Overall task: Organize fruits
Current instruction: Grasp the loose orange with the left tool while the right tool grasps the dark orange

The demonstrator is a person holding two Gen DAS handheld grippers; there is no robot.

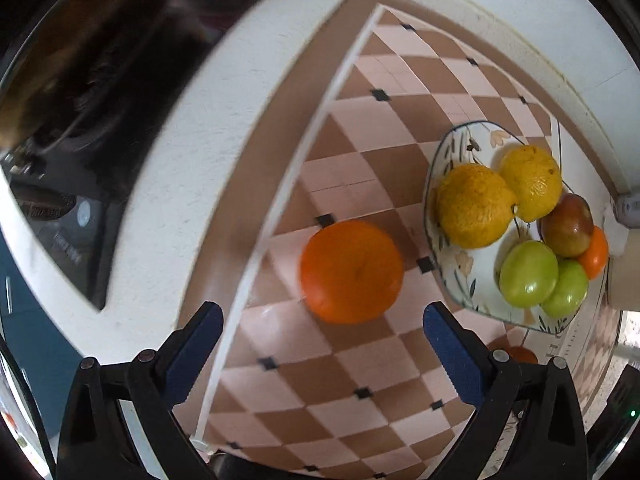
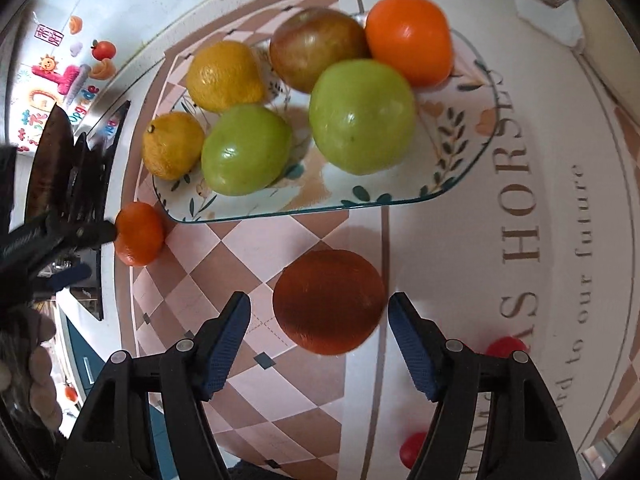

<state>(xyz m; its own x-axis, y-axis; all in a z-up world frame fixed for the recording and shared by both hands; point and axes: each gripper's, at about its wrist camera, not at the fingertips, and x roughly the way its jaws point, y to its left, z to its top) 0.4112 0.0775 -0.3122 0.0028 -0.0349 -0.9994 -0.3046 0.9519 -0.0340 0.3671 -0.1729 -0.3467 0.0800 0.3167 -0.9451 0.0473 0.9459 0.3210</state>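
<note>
While both grippers hung over the checkered cloth (image 1: pixel 360 128), each had its jaws spread wide and gripped nothing. Seen from the left wrist, the left gripper (image 1: pixel 322 354) faced a bright orange (image 1: pixel 351 271) lying on the cloth just ahead of its fingertips, between them in line but untouched. Off to its right sat the plate (image 1: pixel 460 280), with two lemons (image 1: pixel 472 205) side by side at its near rim, two green fruits (image 1: pixel 528 274) touching each other, a red-brown fruit (image 1: pixel 567 224) behind them and a sliver of an orange tomato (image 1: pixel 597 253) at the far edge. That view alone took in the dark stove (image 1: pixel 80 128) set in the white counter at the left. Seen from the right wrist, the right gripper (image 2: pixel 318 340) stood apart around a darker orange (image 2: pixel 329 301), which lay on the cloth just short of the plate's rim (image 2: pixel 360 204), its fingers clear on both sides. Only this camera showed the tomato whole, the lettering on the mat (image 2: pixel 520 184), two small red fruits (image 2: pixel 505 346) near the right finger, and the fridge magnets (image 2: pixel 60 76) at the far left. It also caught the left gripper (image 2: pixel 86 252) from the side, one fingertip close beside the bright orange (image 2: pixel 139 234), which rested just off the plate's corner; whether they touched I could not tell. A gloved hand (image 2: pixel 28 364) showed at the left edge.
</note>
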